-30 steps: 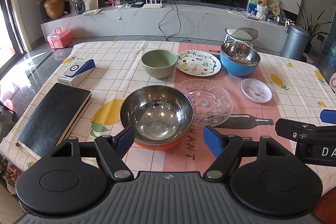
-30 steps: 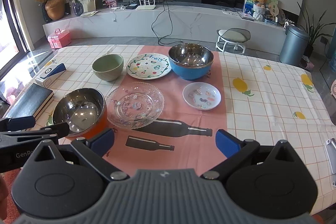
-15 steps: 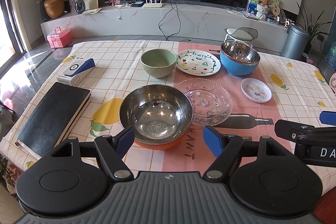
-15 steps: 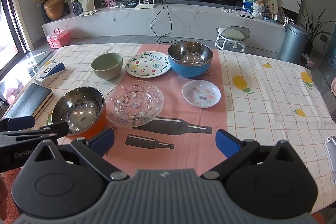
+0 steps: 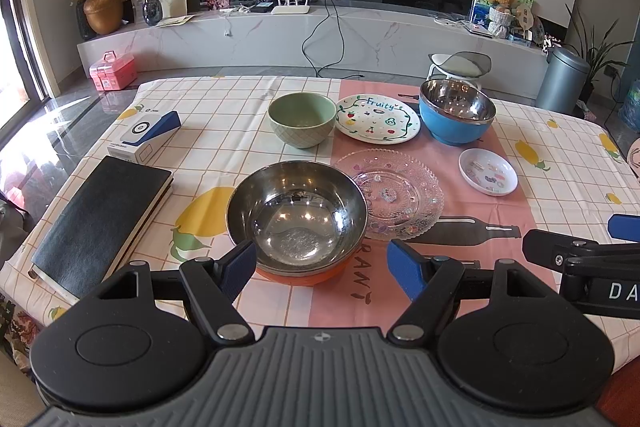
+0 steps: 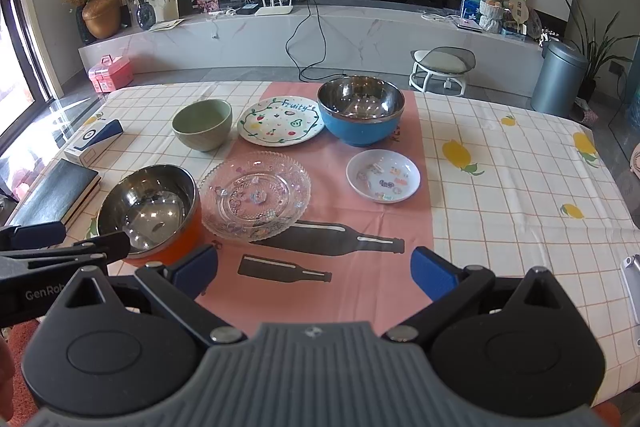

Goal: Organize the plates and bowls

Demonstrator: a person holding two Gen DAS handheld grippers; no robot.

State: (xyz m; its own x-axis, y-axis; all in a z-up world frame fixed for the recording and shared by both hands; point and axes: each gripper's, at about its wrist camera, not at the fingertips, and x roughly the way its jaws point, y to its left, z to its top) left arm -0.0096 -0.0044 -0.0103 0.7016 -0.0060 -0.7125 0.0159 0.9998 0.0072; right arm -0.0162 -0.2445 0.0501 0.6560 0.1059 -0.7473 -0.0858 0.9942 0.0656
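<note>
On the painted plate (image 5: 377,117), blue script reads "Fruity"; other print seems illegible.

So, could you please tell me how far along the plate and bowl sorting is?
Nothing looks stacked yet. Left claw is open before the orange-based steel bowl; right claw is open, empty. The blue-based steel bowl, green ceramic bowl, clear glass plate, Fruity plate and small white dish remain separate.

Table (image 5: 560,163), covered by a checked lemon-print cloth with a pink panel. On it: orange steel bowl (image 5: 297,217), glass plate (image 5: 394,193), green bowl (image 5: 302,119), painted plate (image 5: 377,119), blue steel bowl (image 5: 457,115), small white dish (image 5: 488,171), black book (image 5: 102,219), white-and-blue box (image 5: 144,135).
</note>
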